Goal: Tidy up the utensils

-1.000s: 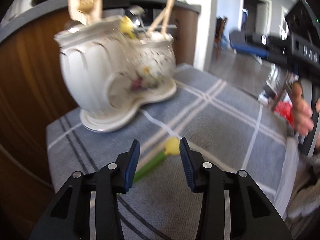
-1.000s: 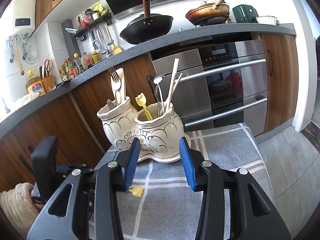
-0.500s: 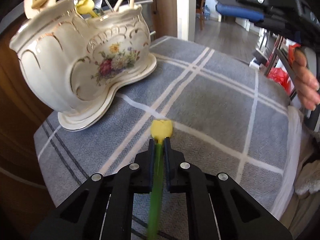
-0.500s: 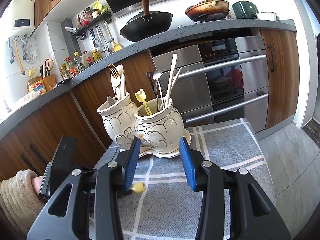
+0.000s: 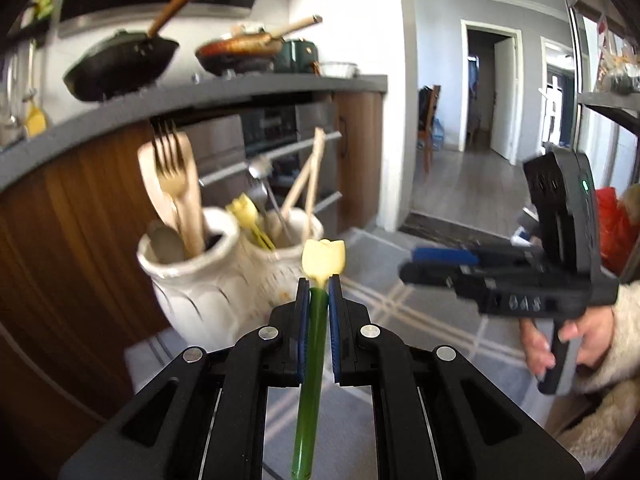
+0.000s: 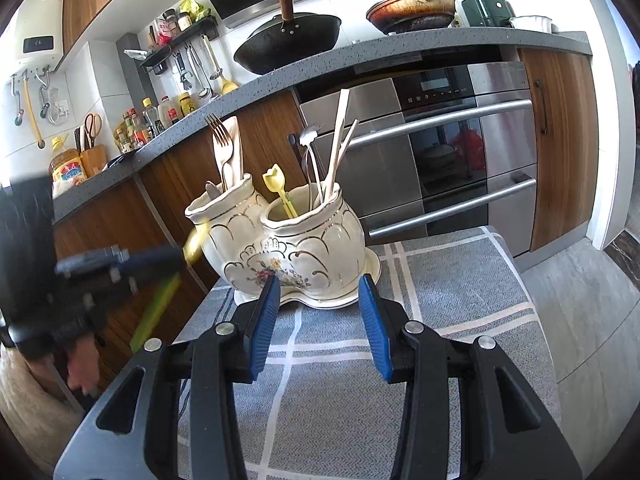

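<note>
My left gripper [image 5: 319, 292] is shut on a green-stemmed utensil [image 5: 312, 360] with a yellow tulip-shaped head [image 5: 323, 258], held in the air just in front of the white ceramic double holder [image 5: 208, 280]. The right wrist view shows that gripper, blurred, at the left [image 6: 160, 258], level with the holder [image 6: 296, 248]. The holder's left pot carries a fork [image 6: 219, 148] and a wooden spatula. Its right pot has a matching tulip utensil [image 6: 276, 184], chopsticks and a metal spoon. My right gripper [image 6: 318, 300] hangs open and empty before the holder.
The holder stands on a small table under a grey plaid cloth [image 6: 440, 280], close to wooden cabinets and an oven [image 6: 460, 160]. Pans sit on the counter above. A person's hand [image 5: 560, 340] grips the right tool at the table's right side.
My left gripper closed on the green stem lying on the cloth and lifted it to about the height of the holder's rim. The right gripper stayed put.
</note>
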`<state>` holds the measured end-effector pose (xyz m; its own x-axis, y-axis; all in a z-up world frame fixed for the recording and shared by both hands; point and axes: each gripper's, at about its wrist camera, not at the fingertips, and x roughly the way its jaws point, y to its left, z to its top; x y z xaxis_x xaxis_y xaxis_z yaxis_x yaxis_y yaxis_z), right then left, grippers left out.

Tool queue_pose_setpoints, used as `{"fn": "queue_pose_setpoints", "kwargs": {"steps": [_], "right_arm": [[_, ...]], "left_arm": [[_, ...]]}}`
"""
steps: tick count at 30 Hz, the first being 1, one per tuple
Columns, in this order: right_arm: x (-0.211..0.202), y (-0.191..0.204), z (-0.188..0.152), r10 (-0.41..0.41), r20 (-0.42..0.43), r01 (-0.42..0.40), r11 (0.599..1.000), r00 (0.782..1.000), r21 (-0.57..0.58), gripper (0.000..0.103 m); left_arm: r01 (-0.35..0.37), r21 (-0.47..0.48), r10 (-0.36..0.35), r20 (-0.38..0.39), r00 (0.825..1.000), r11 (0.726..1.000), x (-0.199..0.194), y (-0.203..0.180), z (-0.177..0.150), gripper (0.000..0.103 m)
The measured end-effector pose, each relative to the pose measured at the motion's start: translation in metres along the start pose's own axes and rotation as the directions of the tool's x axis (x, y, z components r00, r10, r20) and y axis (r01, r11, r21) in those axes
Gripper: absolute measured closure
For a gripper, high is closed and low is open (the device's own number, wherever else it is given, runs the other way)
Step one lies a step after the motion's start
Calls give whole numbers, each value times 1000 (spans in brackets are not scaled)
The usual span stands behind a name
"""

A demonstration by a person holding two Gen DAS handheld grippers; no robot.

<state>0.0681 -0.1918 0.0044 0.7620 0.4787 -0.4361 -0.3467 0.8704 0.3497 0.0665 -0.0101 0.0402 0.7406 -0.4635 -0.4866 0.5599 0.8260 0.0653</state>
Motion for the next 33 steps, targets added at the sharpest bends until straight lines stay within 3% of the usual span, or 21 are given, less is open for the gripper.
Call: {"fn": "queue_pose_setpoints", "kwargs": {"steps": [9,11,15,18,25,33], "right_arm": [[4,1,-1,-11,-4,11,1000,1000,-17,62],[5,0,-1,-13,-7,13,1000,1000,-18,62],[12,-1,-1,-13,-18,12,1000,1000,-16,62],[17,0,-1,-10,-26,9,1000,1000,-20,62],[29,-2,-3,-11,-51,10,1000,999,-29,62],[34,-5,-3,-22,-67,19,999,998,-46,62]], "left_arm": [[-78,-63,87,139,986,995,-14,33,36,93],[-88,-108,110,215,970,990,-25,46,46,93],[-69,-246,156,356,921,967,-42,80,56,93],[31,-361,137,432,891,932,-36,110,50,93],[138,-485,141,495,857,863,-13,135,36,93],[8,-461,268,530,805,887,6,119,34,93]]}}
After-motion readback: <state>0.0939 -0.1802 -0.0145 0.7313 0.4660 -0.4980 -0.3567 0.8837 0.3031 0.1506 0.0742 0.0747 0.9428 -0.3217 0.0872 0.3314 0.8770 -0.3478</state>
